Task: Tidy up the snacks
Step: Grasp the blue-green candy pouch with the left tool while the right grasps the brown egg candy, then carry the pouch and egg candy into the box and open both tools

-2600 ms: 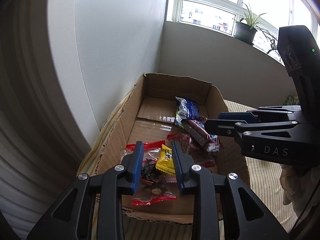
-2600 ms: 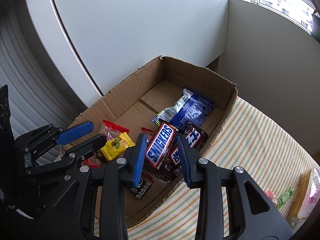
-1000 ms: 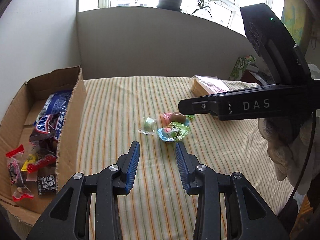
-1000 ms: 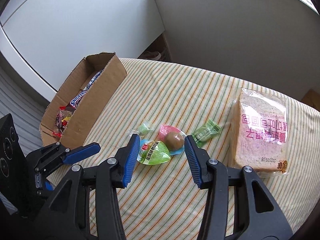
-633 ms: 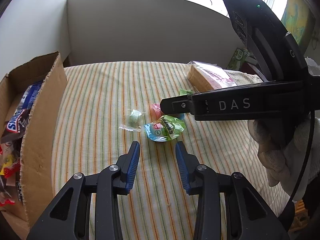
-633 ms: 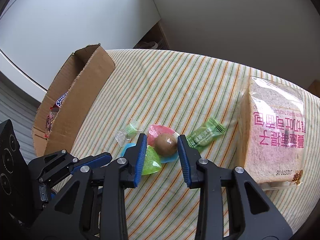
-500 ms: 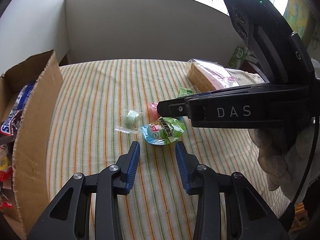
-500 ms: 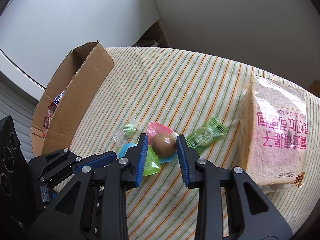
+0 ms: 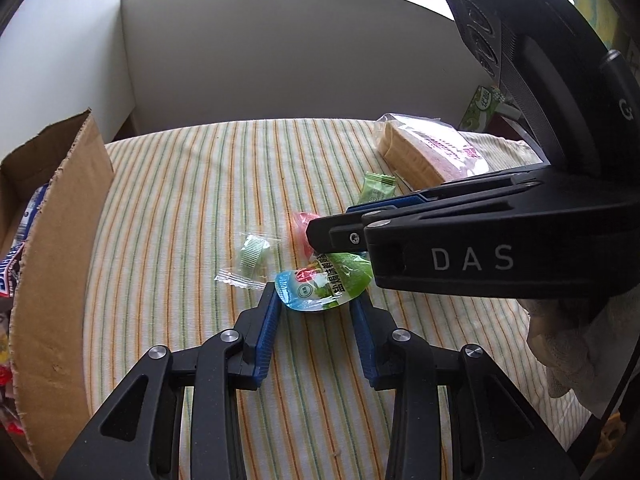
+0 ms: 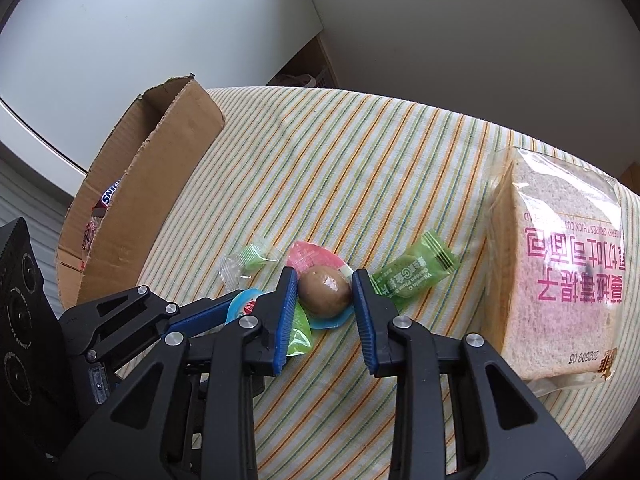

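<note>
I am reaching for two snacks in the middle of the striped cloth (image 10: pixel 360 160)

My right gripper (image 10: pixel 325 280) is closing around the brown egg pack (image 10: pixel 325 294) at the center of its view, pads almost touching it, not squeezing yet. My left gripper (image 9: pixel 316 304) is open wide, with the green and blue packet (image 9: pixel 326 284) just in front of its tips. I am thinking I should slide lower, pinch softly so nothing pops, then carry both to the cardboard box (image 9: pixel 60 260) at the left edge, away from the bread bag (image 10: pixel 560 288)
</note>
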Tool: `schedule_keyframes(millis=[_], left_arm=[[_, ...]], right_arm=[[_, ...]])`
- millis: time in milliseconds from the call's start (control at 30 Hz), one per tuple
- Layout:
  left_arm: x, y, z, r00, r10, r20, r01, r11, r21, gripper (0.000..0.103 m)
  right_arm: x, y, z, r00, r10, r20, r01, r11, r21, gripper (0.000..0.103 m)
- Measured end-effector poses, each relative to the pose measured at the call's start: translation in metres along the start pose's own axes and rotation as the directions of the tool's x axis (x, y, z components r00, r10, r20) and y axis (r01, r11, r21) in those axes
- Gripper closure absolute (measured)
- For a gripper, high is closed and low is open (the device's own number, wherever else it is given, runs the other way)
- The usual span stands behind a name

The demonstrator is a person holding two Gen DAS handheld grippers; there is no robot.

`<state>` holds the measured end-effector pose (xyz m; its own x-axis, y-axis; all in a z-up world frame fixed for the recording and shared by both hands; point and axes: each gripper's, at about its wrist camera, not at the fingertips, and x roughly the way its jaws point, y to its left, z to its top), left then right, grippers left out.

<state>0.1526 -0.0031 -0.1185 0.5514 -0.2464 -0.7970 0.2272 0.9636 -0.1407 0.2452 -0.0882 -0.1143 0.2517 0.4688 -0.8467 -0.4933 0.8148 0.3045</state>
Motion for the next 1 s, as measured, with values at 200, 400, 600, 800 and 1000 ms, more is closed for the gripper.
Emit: schedule_keyframes(millis=[200,400,600,800,1000], left_arm=[[-0.002,0.002,-0.001,1.000,-0.008,-0.004,0.008,1.000,0.004,0.074],[-0.007,0.005,-0.006,1.000,-0.009,0.003,0.009,1.000,0.001,0.074],[-0.023,0.004,-0.007,0.999,0.001,0.039,-0.001,1.000,0.007,0.074],[-0.057,0.004,-0.011,0.992,0.021,0.122,-0.022,1.000,0.008,0.074],[-0.091,0.020,-0.011,0.977,0.064,0.203,-0.062,0.998,-0.017,0.074]], right_arm=[[-0.002,-0.005,-0.001,1.000,0.016,0.007,-0.016,1.000,0.026,0.075],[-0.008,-0.010,-0.004,0.999,0.026,0.023,-0.027,0.999,0.045,0.075],[-0.027,-0.010,-0.009,0.998,0.026,0.055,-0.029,0.998,0.050,0.075],[-0.047,0.004,-0.014,0.996,0.013,0.089,-0.015,1.000,0.024,0.075],[-0.064,0.030,-0.012,0.992,0.008,0.126,-0.006,1.000,-0.015,0.075]])
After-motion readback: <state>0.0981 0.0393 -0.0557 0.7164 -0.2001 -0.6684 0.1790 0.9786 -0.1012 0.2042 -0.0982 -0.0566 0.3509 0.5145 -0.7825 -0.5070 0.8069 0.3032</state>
